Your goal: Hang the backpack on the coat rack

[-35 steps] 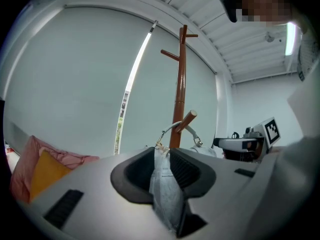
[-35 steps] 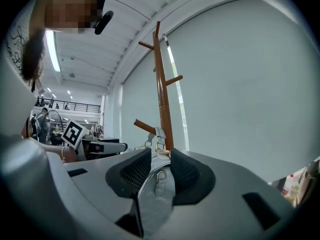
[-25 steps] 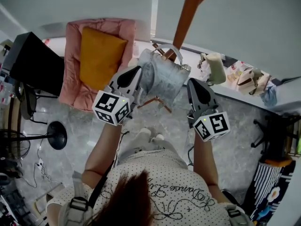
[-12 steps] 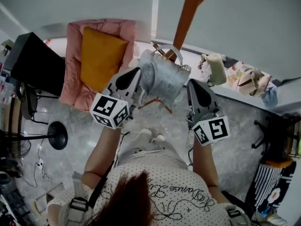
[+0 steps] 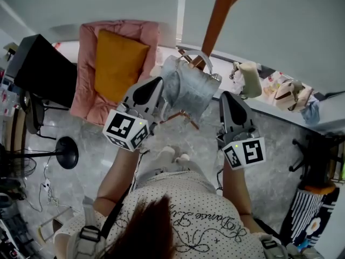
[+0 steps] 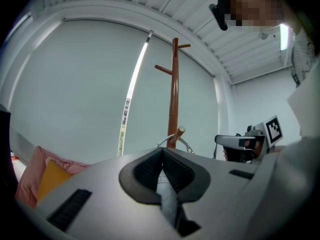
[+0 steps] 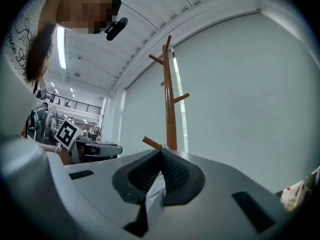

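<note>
I read both tools clamped on the silver-grey fabric backpack [image 5: 186,88]: left tool [image 5: 157,86] at its 9 o'clock edge, right tool [image 5: 225,97] at 3. Backpack held aloft against the brown wooden coat rack [image 5: 215,20], 12 o'clock.

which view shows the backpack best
Head view: it shows most of the silver backpack from above. The left gripper view shows only a fabric strip pinched in the left tongs; the right gripper view likewise shows only a strip in the right tongs.
</note>
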The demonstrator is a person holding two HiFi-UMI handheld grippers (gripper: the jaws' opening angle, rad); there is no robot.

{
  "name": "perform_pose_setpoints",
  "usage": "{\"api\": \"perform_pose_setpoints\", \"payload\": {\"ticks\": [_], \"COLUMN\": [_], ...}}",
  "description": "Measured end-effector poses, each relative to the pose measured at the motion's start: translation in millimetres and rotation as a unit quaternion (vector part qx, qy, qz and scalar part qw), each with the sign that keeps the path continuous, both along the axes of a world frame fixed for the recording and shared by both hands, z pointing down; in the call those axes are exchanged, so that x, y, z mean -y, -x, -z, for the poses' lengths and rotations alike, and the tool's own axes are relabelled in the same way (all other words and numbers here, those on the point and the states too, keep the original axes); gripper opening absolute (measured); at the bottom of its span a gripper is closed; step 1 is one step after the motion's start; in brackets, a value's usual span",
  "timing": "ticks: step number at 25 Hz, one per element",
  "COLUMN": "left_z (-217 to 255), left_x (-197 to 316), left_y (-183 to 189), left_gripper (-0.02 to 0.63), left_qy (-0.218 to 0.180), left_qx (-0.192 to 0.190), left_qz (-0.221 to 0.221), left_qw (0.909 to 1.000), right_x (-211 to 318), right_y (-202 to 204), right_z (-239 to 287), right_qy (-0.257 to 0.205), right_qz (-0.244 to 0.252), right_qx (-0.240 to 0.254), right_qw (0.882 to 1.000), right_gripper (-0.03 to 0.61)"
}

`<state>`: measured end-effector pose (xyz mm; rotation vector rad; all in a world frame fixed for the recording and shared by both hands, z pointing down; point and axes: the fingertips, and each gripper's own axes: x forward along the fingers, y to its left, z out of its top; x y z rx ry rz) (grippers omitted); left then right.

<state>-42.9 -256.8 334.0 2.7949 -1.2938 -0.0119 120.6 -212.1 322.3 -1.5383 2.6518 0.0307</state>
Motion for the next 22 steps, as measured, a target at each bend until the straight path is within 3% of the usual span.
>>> {"api": "perform_pose_setpoints", "payload": {"ticks": [22], "left_z": [2.5], "left_x": [-3.1], "left_y": [-2.0], "left_gripper": [0.003], "left_qy": [-0.011], "left_qx": [0.004], "left_qz": [-0.001], "left_qw": [0.9999], "right_x": [-0.5], "right_y": [-6.8], "right_z": [0.8], "right_qy": [-0.004], "right_qz": [-0.009], "right_qx": [-0.001], "right_qw": [1.0], "right_gripper": [0.011]}}
